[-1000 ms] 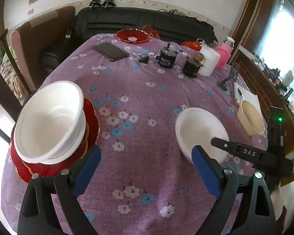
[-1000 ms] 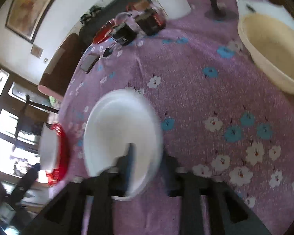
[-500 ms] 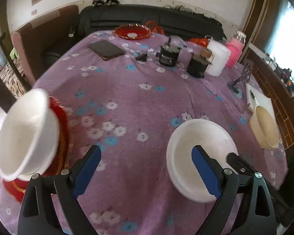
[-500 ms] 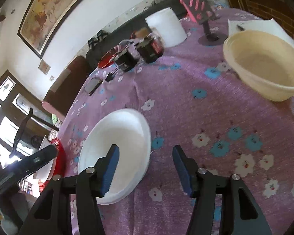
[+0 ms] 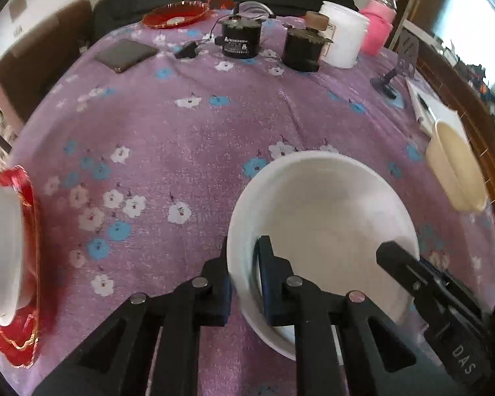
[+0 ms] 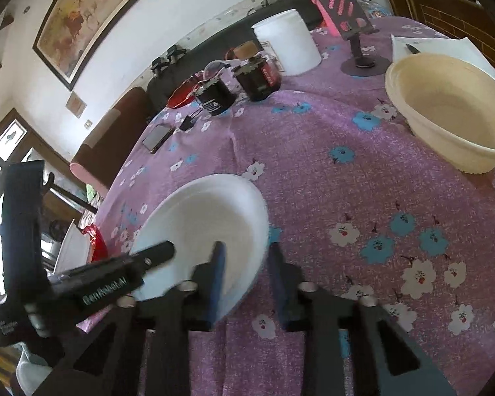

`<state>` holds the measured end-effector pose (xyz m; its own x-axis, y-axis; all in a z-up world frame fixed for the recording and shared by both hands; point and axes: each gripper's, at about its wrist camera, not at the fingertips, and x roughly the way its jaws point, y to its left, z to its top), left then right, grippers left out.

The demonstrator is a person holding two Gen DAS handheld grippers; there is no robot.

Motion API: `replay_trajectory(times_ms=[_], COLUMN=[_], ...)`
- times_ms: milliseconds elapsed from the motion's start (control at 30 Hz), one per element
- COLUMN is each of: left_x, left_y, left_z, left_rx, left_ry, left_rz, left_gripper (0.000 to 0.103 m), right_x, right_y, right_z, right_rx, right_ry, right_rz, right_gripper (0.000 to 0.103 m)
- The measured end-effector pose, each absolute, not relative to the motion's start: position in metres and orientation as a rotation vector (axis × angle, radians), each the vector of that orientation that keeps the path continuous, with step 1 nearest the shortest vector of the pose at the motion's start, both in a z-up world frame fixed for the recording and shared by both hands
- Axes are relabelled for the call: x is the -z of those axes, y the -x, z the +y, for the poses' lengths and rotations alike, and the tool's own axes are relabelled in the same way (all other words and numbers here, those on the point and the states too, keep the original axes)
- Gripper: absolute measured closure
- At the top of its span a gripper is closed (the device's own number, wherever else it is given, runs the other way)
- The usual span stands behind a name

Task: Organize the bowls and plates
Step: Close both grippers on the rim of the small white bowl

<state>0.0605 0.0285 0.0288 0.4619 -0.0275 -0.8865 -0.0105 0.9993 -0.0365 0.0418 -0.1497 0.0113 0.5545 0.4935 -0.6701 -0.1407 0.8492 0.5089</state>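
From my left wrist, my left gripper (image 5: 246, 275) has its jaws pinching the near-left rim of the white bowl (image 5: 323, 227): one blue pad sits inside the wall, the other outside it, with the rim between them. The bowl rests on the purple flowered tablecloth (image 5: 198, 138) directly ahead of me. My right gripper (image 5: 422, 283) reaches in from the right, one finger tip over the bowl's right rim. At the far left edge is a stack: one white bowl (image 5: 0, 247) on red plates (image 5: 23, 297), though I cannot count how many plates are in it. One cream bowl (image 5: 458, 171) stands at the right edge, well apart. At the far side I count one red plate (image 5: 175, 16), one phone (image 5: 125, 54), two dark jars (image 5: 241, 38), one white tub (image 5: 343, 34) and one pink bottle (image 5: 378, 29).

From my right wrist, the same white bowl (image 6: 208, 227) lies ahead and left of me. My left-hand finger is inside the bowl and the other outside it, straddling the near-right rim; the jaws look only partly closed, and I cannot tell whether they touch the wall. The left gripper (image 6: 128, 270) comes in from the left over the opposite rim. One cream bowl (image 6: 445, 109) stands at upper right. The left stack (image 6: 82, 247) shows as a sliver.
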Motion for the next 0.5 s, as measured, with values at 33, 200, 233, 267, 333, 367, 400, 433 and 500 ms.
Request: replay_trajectory(times_ms=[33, 200, 233, 267, 333, 367, 400, 433, 500], left_x=[-0.032, -0.054, -0.059, -0.064, -0.072, -0.081, -0.086, -0.091, -0.107], left_y=[-0.058, -0.037, -0.032, -0.027, -0.017, -0.009, -0.007, -0.005, 0.006], left_z=[0.027, 0.027, 0.029, 0.032, 0.039, 0.046, 0.052, 0.057, 0.075], left_rx=[0.008, -0.005, -0.006, -0.003, -0.015, -0.010, -0.002, 0.001, -0.006], left_ry=[0.024, 0.016, 0.018, 0.025, 0.026, 0.038, 0.053, 0.063, 0.091], left_rz=[1.076, 1.017, 1.003, 0.986, 0.957, 0.938, 0.928, 0.918, 0.880], left_gripper=[0.089, 0.088, 0.088, 0.087, 0.087, 0.087, 0.087, 0.087, 0.087], right_x=[-0.012, -0.018, -0.021, -0.023, -0.027, -0.032, -0.036, -0.045, -0.063], right_y=[-0.041, -0.037, -0.035, -0.033, -0.031, -0.031, -0.029, -0.027, -0.022], right_z=[-0.150, -0.149, -0.146, -0.144, -0.141, -0.137, -0.135, -0.129, -0.114], right_rx=[-0.386, -0.423, -0.432, -0.439, -0.477, -0.498, -0.506, -0.518, -0.539], right_ry=[-0.424, -0.437, -0.429, -0.434, -0.478, -0.495, -0.496, -0.488, -0.455], right_rz=[0.907, 0.867, 0.851, 0.845, 0.865, 0.880, 0.882, 0.879, 0.862], right_gripper=[0.083, 0.084, 0.084, 0.084, 0.084, 0.084, 0.084, 0.084, 0.084])
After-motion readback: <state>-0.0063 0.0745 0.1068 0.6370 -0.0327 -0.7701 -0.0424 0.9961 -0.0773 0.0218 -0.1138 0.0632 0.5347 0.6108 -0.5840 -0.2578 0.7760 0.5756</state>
